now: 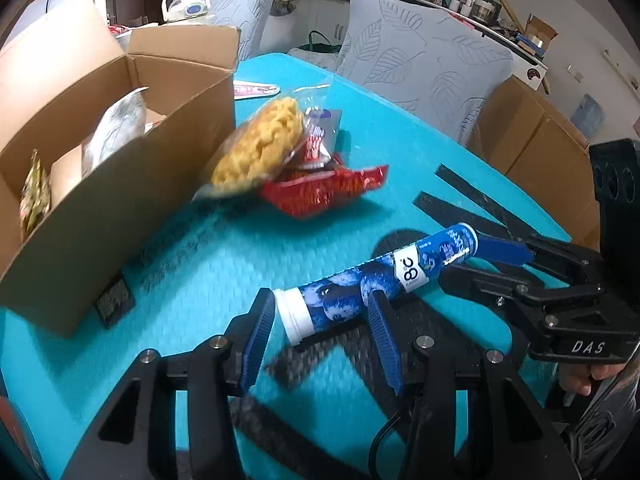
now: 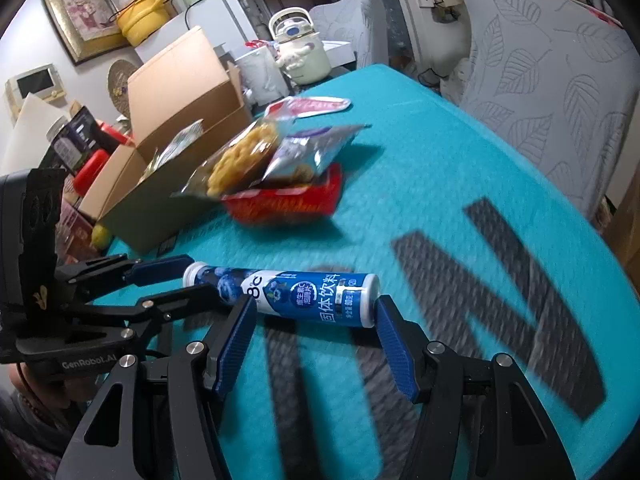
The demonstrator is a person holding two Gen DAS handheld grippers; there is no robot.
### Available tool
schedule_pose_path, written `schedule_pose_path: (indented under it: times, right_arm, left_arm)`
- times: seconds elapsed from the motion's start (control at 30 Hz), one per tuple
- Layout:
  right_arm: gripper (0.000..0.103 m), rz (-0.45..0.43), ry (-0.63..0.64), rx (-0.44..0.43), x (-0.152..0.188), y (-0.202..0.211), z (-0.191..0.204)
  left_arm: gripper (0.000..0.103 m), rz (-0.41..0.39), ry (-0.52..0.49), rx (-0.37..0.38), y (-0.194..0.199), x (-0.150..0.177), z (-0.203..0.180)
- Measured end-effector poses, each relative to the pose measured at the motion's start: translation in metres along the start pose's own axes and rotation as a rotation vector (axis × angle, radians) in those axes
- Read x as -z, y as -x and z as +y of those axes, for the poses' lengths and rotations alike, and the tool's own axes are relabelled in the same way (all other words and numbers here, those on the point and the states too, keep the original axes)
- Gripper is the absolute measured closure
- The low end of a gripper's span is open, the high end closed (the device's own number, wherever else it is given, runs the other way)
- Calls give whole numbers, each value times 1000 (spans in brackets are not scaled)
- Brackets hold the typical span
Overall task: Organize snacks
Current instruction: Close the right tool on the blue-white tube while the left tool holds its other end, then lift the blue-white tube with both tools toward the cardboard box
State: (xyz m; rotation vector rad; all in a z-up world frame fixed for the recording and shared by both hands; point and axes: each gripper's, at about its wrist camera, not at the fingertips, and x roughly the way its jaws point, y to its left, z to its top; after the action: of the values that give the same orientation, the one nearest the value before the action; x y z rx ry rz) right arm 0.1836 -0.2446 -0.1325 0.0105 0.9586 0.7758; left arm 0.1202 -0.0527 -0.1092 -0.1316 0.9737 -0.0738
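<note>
A blue tube with a white cap lies on its side on the teal table; it also shows in the right wrist view. My left gripper is open with its fingers on either side of the capped end. My right gripper is open with its fingers straddling the other end. An open cardboard box with snacks inside stands at the left. A pile of snack packets lies next to it: yellow noodle snack, red packet, silver packet.
A pink-and-white packet lies at the table's far side. Leaf-patterned chairs stand behind the table. Black letters are printed on the cloth. A kettle and clutter stand behind the box.
</note>
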Motion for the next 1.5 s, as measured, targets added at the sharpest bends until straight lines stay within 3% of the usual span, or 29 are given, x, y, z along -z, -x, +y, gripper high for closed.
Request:
schedule_pose_path:
  times: [0.3, 0.5, 0.57, 0.87, 1.03, 1.17, 1.37, 1.5]
  right_arm:
    - [41, 22, -42, -1, 40, 12, 18]
    - [41, 8, -67, 10, 49, 11, 17]
    - [41, -5, -100, -4, 48, 13, 14]
    - [41, -52, -178, 7, 34, 4, 1]
    - [45, -40, -93, 63, 29, -2, 12]
    - [45, -41, -97, 46, 29, -3, 9]
    - [45, -40, -93, 45, 28, -3, 8]
    - [51, -43, -82, 65, 28, -3, 8]
  left_arm:
    - [55, 10, -41, 15, 21, 27, -10]
    - [55, 34, -28, 34, 9, 31, -7]
    - [55, 74, -6, 50, -1, 33, -2]
    - [55, 48, -27, 66, -7, 33, -5]
    - [55, 28, 41, 82, 0, 30, 9]
    - [55, -31, 82, 61, 8, 21, 23]
    - [55, -7, 63, 126, -7, 5, 22]
    - [55, -18, 31, 117, -9, 6, 17]
